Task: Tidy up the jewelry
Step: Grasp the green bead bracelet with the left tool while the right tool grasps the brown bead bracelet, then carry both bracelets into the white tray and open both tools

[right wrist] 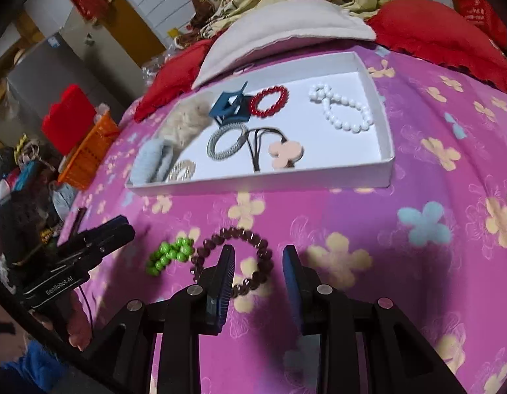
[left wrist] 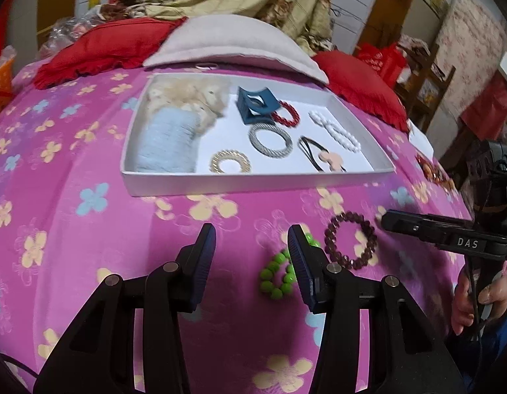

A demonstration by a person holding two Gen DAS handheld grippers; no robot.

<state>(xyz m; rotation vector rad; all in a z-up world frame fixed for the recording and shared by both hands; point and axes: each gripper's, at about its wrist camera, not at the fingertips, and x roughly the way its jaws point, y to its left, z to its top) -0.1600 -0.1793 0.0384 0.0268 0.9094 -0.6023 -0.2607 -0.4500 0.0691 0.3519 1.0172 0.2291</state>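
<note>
Most of the jewelry already lies in the white tray (left wrist: 253,182) on the bed. A green bead bracelet (left wrist: 276,275) and a brown bead bracelet (right wrist: 233,262) remain on the pink bedspread (left wrist: 122,229). Left gripper (left wrist: 251,236) and right gripper (right wrist: 258,256) hover, jaws open and empty.

Pink flowered bedspread (left wrist: 122,229): your matt cloth.
Shallow white box (left wrist: 253,184): smooth card.
Round green bead bracelet (right wrist: 169,256): glossy plastic.
Dark maroon bead bracelet (right wrist: 253,239): shiny.
</note>
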